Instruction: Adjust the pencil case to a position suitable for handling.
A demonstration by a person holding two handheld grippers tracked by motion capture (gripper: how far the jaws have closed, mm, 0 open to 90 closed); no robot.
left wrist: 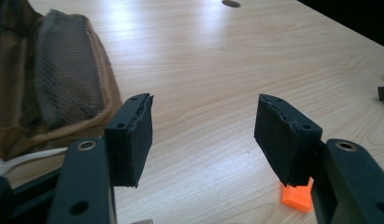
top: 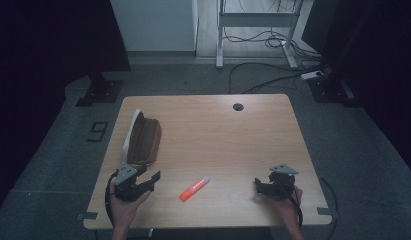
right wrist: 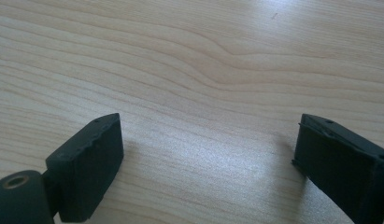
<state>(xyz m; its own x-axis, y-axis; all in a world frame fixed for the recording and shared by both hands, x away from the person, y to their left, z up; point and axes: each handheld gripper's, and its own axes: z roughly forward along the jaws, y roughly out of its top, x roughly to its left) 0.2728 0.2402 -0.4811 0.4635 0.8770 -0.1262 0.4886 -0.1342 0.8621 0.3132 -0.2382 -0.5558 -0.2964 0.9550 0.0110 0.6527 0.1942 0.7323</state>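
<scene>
A wooden counter (top: 218,130) is filling the centre of the high view. A brown pencil case (top: 143,141) is lying open at its left. At lower left, the left gripper (top: 150,181) is hovering just below the case, jaws spread wide on nothing. At lower right, the right gripper (top: 259,186) is resting, jaws likewise apart and empty. An orange highlighter (top: 194,188) is lying between them, nearer the left gripper.
</scene>
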